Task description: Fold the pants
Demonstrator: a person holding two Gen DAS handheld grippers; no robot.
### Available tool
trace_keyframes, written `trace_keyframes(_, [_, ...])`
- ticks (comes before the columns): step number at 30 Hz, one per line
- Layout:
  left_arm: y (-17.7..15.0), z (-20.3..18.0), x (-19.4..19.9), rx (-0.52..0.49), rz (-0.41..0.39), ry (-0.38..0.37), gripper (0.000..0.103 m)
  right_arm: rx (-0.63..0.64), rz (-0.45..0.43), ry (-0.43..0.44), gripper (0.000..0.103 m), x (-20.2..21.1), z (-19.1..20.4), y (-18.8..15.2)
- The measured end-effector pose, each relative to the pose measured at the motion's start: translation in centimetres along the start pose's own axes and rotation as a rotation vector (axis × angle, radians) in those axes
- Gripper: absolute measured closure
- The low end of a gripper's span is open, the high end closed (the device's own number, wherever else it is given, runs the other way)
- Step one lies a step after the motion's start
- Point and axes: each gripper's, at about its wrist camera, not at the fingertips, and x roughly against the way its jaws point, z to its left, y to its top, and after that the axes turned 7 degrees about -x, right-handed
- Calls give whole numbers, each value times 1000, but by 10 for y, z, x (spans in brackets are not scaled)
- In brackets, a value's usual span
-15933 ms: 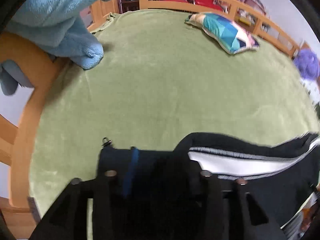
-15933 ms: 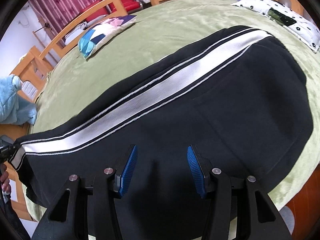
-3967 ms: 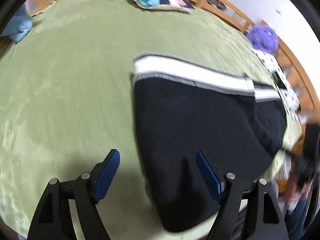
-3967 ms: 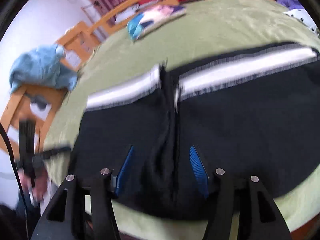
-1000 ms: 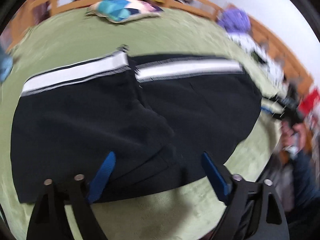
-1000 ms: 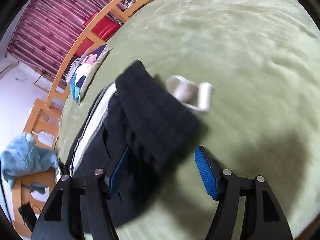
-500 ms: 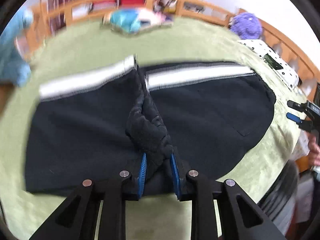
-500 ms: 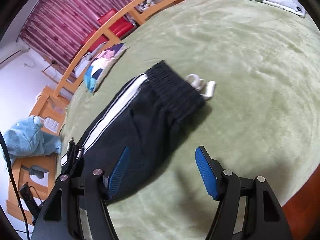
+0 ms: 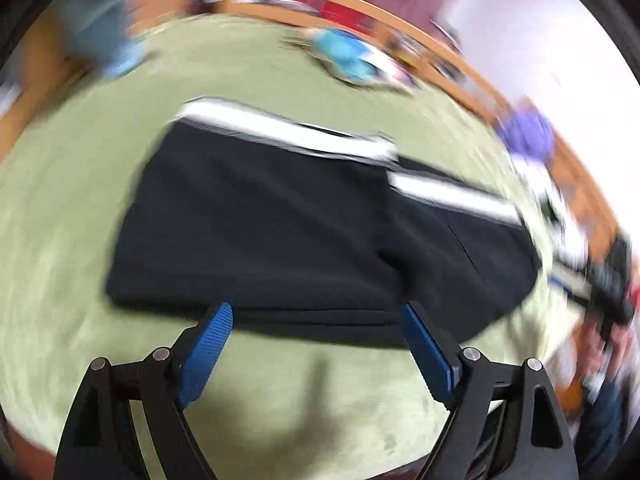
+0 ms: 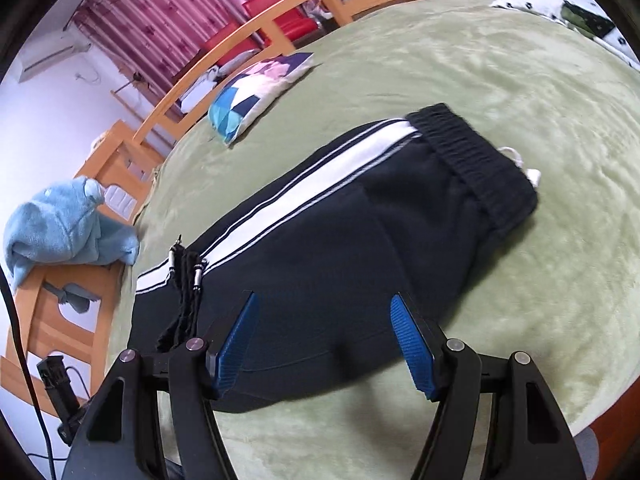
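Black pants [image 10: 360, 232] with a white side stripe lie folded on the green bed cover [image 10: 520, 80], the ribbed waistband [image 10: 472, 160] at the right end and the leg cuffs folded back at the left. The left wrist view is blurred but shows the same folded pants [image 9: 304, 228]. My left gripper [image 9: 316, 344] is open and empty, just in front of the pants' near edge. My right gripper [image 10: 324, 340] is open and empty, above the pants' near edge.
A colourful pillow [image 10: 260, 92] lies behind the pants. A light blue plush [image 10: 64, 224] hangs on the wooden bed rail [image 10: 240, 36] at the left. A spotted cushion [image 10: 560, 4] lies at the far right. The bed's front edge is close below both grippers.
My left gripper was shut on a bunched fold of the pants half a second ago; it has let go, opened and pulled back. The pants lie flatter. The right gripper moved closer.
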Motion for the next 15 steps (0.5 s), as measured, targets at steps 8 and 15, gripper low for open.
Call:
trace_keyframes(8, [-12, 100, 7, 229, -67, 65, 24, 209, -51, -200, 34, -10, 42, -15])
trace_keyframes(15, [7, 110, -34, 229, 33, 38, 37, 277, -86, -323, 22, -16, 47, -21])
